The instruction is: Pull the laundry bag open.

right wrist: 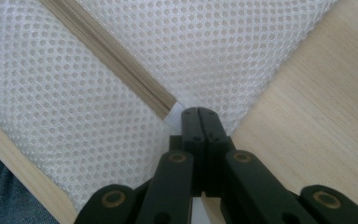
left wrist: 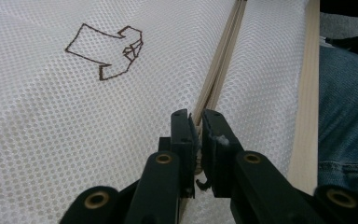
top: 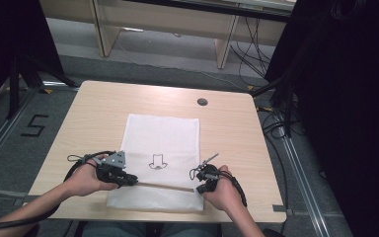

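High view shows a white mesh bag [top: 161,148] lying flat on the wooden table [top: 89,118], a small brown emblem [top: 156,162] printed on it; the left gripper [top: 131,180] has its jaws closed on the beige zipper [left wrist: 219,65] near the bag's left edge; the right gripper [top: 197,188] pinches the bag's fabric at the zipper's other end, jaws pressed together.

table [top: 98,106] bare around mesh bag [top: 163,133] | grommet hole [top: 202,102] flush | far half open
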The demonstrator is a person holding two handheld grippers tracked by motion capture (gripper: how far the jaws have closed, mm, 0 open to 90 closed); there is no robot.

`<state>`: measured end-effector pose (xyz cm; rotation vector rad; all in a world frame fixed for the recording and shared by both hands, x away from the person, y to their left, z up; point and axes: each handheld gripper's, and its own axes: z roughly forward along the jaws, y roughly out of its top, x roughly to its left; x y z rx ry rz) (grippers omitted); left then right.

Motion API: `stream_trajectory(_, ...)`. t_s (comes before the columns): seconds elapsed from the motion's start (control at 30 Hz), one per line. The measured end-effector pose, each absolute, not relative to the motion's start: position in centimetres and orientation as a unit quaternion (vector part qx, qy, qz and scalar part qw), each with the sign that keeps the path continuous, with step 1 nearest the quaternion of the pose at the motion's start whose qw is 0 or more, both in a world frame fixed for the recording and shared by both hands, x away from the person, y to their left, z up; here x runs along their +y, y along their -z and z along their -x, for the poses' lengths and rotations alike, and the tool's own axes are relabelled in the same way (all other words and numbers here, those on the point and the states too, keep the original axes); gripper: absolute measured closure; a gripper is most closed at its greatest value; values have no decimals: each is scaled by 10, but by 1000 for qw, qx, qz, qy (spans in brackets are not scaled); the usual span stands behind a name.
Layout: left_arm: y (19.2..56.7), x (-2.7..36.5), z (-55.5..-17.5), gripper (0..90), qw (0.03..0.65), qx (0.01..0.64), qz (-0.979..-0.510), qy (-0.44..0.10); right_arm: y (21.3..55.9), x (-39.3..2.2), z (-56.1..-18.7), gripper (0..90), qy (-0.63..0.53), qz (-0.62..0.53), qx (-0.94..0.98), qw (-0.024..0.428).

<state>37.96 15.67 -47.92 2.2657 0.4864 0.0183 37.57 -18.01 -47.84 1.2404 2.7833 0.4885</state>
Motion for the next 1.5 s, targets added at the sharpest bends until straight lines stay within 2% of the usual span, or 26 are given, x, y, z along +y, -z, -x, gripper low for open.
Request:
stream_trajectory(0.5, 482, 170, -381, 833, 391, 188, -901, -12, 479, -181, -376, 900, -159, -396, 904, 33)
stream_trajectory(0.57, 482, 173, -380, 833, 395, 202, -896, -5, 479, -181, -376, 900, -159, -397, 903, 32)
stream_trajectory(0.63, 483, 176, -380, 833, 380, 196, -904, -20, 479, -181, -376, 900, -159, -397, 903, 31)
stream_trajectory(0.7, 483, 181, -380, 833, 395, 209, -895, -4, 479, -181, -376, 900, -160, -396, 904, 32)
stream_trajectory(0.77, 483, 183, -380, 833, 382, 203, -901, -18, 479, -180, -376, 900, -159, -402, 901, 29)
stream_trajectory(1.17, 484, 187, -379, 833, 393, 208, -895, -10, 479, -182, -376, 900, -164, -399, 902, 27)
stream_trajectory(1.3, 485, 192, -379, 833, 378, 205, -903, -27, 479, -182, -376, 900, -163, -402, 901, 27)
stream_trajectory(1.5, 488, 210, -376, 833, 382, 231, -894, -18, 479, -182, -377, 900, -162, -401, 901, 27)
